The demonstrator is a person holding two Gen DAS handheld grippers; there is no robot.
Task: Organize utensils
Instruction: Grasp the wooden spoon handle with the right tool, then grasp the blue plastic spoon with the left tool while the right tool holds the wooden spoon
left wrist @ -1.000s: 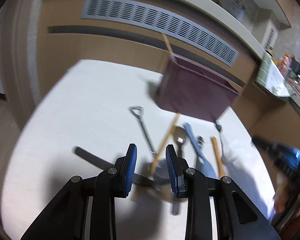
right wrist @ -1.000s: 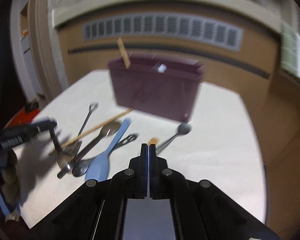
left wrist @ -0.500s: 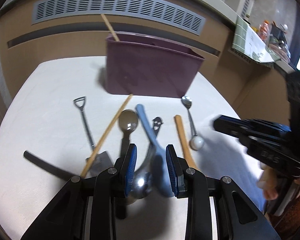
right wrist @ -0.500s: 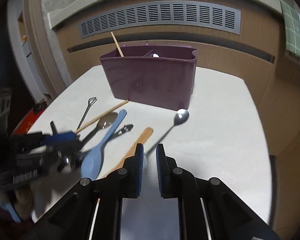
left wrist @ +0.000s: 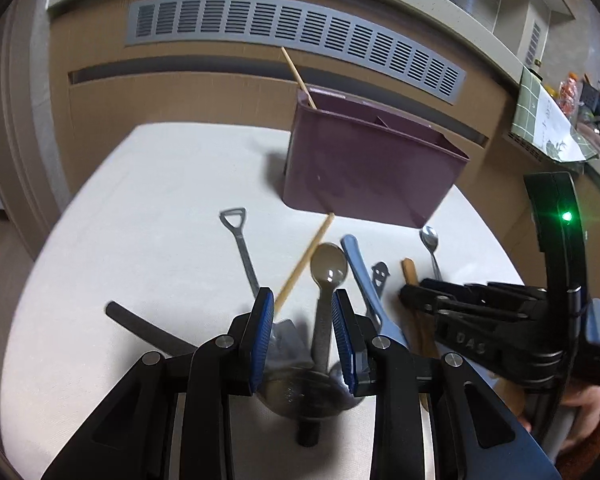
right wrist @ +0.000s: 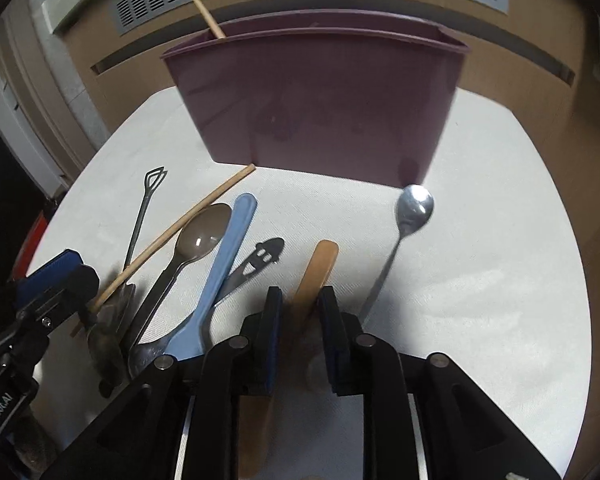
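A purple utensil caddy stands at the far side of the white table with one wooden chopstick in it. Loose utensils lie in front of it: a grey spoon, a light blue spoon, a wooden-handled utensil, a steel spoon, a second chopstick, a smiley-handled piece. My left gripper is open, its pads on either side of the grey spoon's handle. My right gripper is open, astride the wooden handle.
A shovel-handled spoon and a black handle lie to the left. A brown cabinet with a grey vent grille stands behind the table. The right gripper's body is close on the left gripper's right.
Both grippers have dropped lower and closer over the utensils. The right gripper went from shut to open and now straddles the wooden handle. The left gripper stayed open.
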